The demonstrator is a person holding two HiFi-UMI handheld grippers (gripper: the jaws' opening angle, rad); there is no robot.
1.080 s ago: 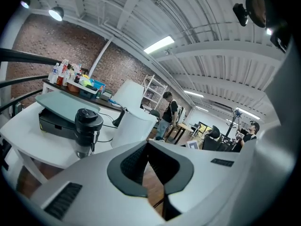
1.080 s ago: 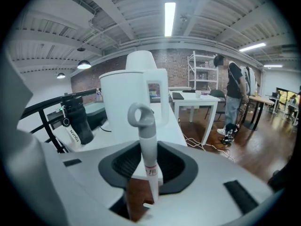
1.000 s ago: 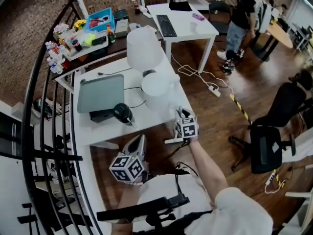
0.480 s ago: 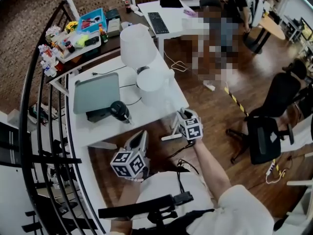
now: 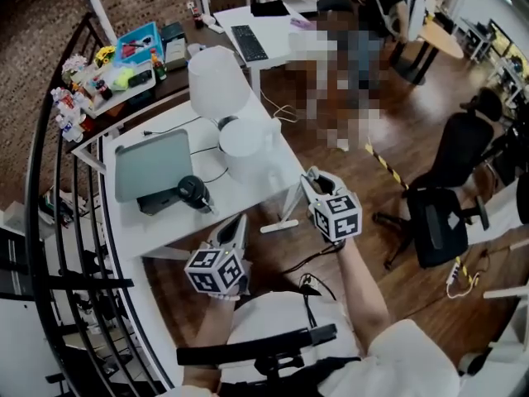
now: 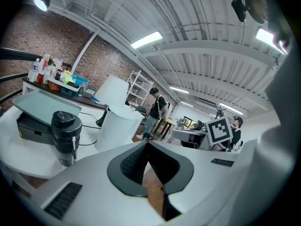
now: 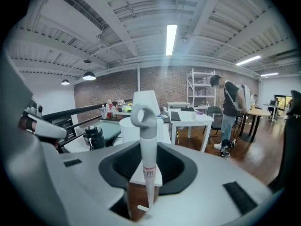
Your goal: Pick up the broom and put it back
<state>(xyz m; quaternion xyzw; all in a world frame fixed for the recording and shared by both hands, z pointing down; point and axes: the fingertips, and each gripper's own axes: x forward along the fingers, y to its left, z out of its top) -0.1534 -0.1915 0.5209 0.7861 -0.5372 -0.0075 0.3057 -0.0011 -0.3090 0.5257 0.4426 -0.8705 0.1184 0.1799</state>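
Standing upright, the broom (image 7: 143, 126) sits clamped in the right tool (image 7: 147, 172)

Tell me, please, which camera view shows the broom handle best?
The right gripper view. There the broom handle stands upright, clamped by the right gripper, with its hanging ring at the top. The head view shows only a thin white length of it slanting down from that gripper. The left gripper view does not show it.
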